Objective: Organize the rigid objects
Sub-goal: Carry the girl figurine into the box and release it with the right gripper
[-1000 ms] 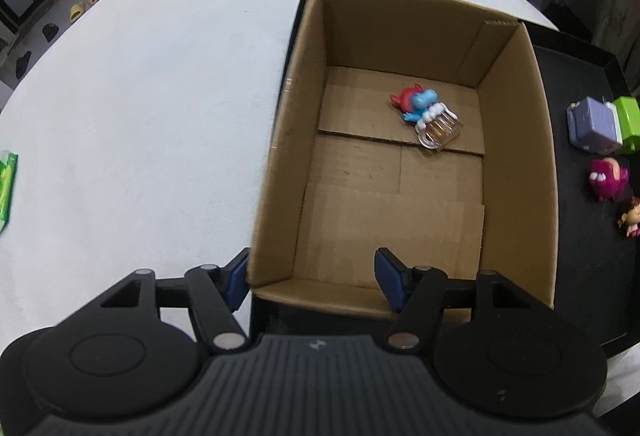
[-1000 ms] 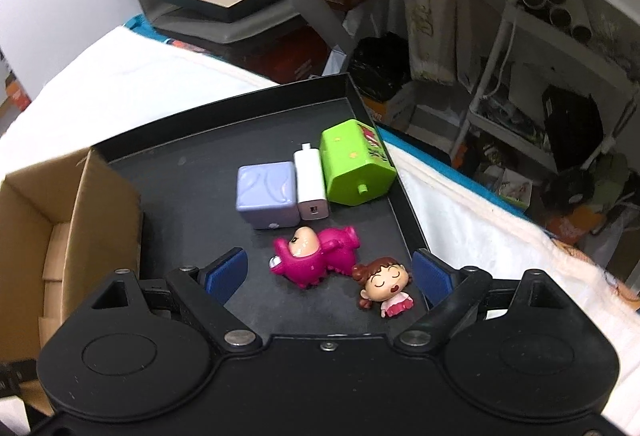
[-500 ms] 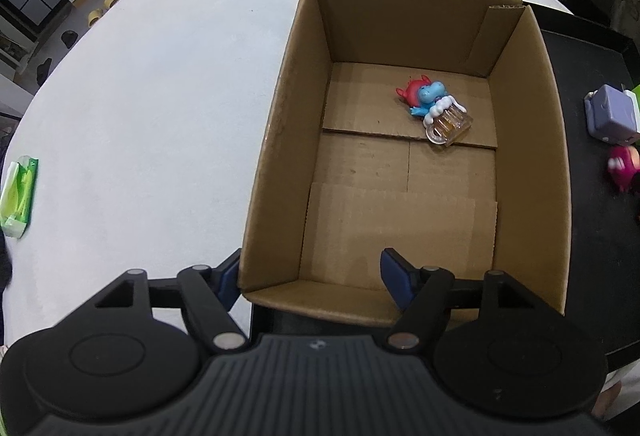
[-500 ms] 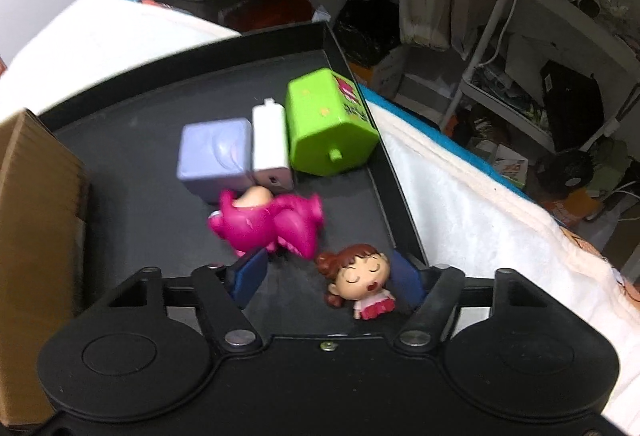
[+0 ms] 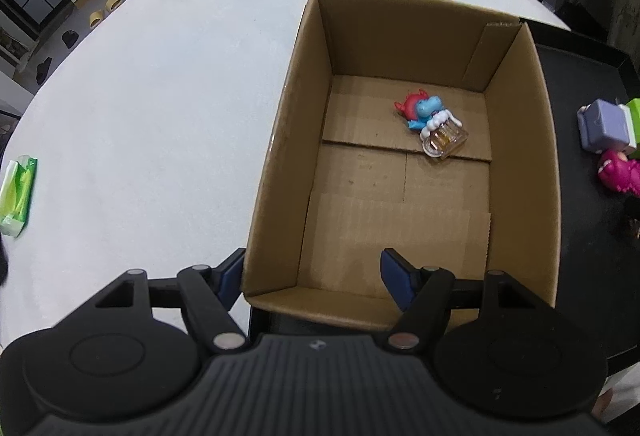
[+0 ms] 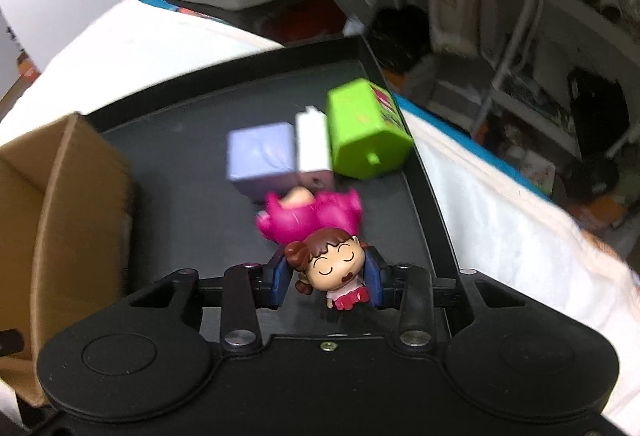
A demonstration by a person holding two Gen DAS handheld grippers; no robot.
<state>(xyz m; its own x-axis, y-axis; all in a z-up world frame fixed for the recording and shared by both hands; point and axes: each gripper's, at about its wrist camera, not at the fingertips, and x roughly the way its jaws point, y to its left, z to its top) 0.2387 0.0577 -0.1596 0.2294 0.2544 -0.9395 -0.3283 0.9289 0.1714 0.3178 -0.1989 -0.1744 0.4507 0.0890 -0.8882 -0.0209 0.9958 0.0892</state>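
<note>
Right claw (image 6: pixel 326 282) is clamped on the girl figure (image 6: pixel 330 266), just above the black tray (image 6: pixel 180 204), with the pink toy (image 6: pixel 308 216) right behind it and the lilac cube (image 6: pixel 260 156), white block (image 6: pixel 312 144) and green block (image 6: pixel 364 132) farther back. Left claw (image 5: pixel 314 278) stands wide apart, straddling the near-left corner of the box (image 5: pixel 280 140) on the white table (image 5: pixel 160 96). Inside, toward the far right, lies one blue-and-red toy (image 5: pixel 432 120) (with a clear mug).

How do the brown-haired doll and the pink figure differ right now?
The brown-haired doll sits clamped between the right gripper fingers; the pink figure lies free on the black tray. The doll looks smaller, dressed pale pink; the figure is solid magenta. Both are small toy figures.
</note>
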